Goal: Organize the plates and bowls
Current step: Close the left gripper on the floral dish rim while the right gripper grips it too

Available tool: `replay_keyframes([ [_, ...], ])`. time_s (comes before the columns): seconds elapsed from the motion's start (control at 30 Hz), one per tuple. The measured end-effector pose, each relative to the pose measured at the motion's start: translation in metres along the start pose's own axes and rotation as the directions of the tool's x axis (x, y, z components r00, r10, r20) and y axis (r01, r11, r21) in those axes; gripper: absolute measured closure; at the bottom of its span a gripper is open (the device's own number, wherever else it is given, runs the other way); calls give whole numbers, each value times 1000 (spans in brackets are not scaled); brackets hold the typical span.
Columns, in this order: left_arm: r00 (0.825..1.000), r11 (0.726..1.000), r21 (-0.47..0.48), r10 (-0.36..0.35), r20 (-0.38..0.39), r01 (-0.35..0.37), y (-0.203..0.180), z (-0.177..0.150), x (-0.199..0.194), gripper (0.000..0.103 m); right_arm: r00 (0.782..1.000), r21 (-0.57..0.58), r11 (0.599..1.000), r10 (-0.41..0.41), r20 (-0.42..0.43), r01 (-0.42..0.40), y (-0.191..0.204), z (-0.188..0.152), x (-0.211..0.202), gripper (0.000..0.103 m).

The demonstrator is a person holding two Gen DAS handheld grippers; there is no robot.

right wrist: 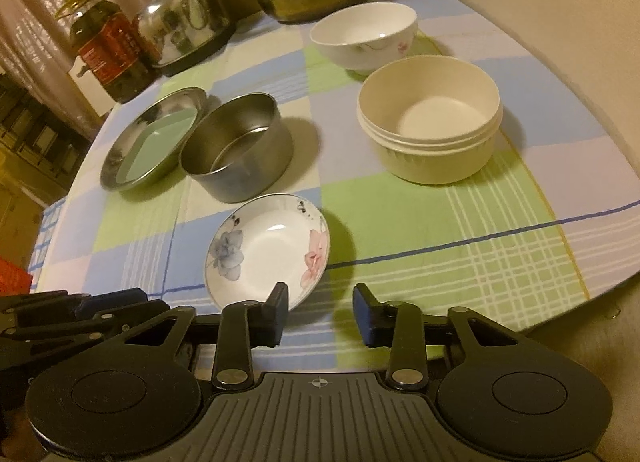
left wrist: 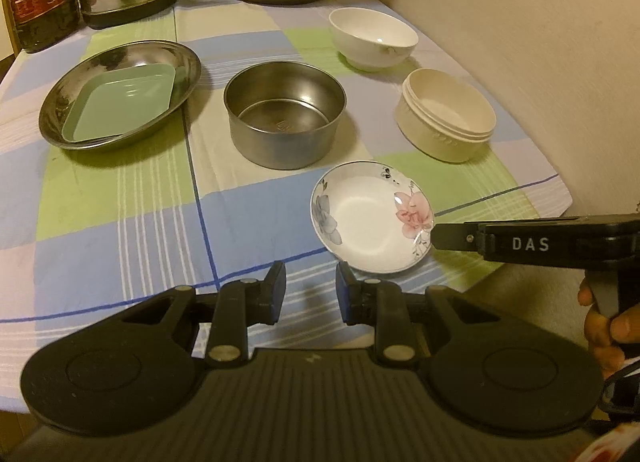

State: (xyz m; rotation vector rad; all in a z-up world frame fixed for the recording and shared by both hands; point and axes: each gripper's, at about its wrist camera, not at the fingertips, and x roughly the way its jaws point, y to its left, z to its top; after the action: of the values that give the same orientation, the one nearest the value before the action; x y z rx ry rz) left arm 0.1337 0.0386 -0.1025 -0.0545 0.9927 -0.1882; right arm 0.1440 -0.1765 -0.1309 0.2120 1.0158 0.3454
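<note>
Left wrist view shows only the green square plastic tray nested in the round steel plate; the flowered white saucer, steel bowl, cream plastic bowl and white porcelain bowl stand separate on the bench, with the left gripper narrowly apart and empty and the right gripper apart, one finger at the saucer's near rim.

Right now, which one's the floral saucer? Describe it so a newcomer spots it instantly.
Start at the checked tablecloth and find the round steel tin mid-table. The floral saucer lies just in front of it, nearest the table's front edge. It is the only shallow white dish with painted pink and blue flowers; its neighbours are plain steel or cream.
</note>
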Motion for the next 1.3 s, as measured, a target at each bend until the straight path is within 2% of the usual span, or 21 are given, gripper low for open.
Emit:
replay_keyframes([
  [0.3, 1000, 1000, 8, -16, -10, 16, 3, 11, 15, 79, 1000, 22, 1000, 11, -18, -11, -1, 7, 16, 82],
  [0.43, 1000, 1000, 17, -22, -10, 22, 3, 16, 21, 79, 1000, 33, 999, 17, -24, -16, -2, 10, 19, 93],
  [0.8, 999, 999, 23, -41, -34, 42, 5, 30, 42, 80, 1000, -15, 1000, -20, 18, 20, 1, 27, 28, 97],
  [1.03, 997, 999, 2, -45, -55, 45, 7, 34, 57, 80, 1000, 4, 1000, -11, -16, 11, -3, 29, 33, 97],
  [1.3, 995, 998, -16, -68, -71, 67, 7, 36, 65, 93, 1000, -2, 1000, -3, -13, 3, -3, 23, 33, 96],
])
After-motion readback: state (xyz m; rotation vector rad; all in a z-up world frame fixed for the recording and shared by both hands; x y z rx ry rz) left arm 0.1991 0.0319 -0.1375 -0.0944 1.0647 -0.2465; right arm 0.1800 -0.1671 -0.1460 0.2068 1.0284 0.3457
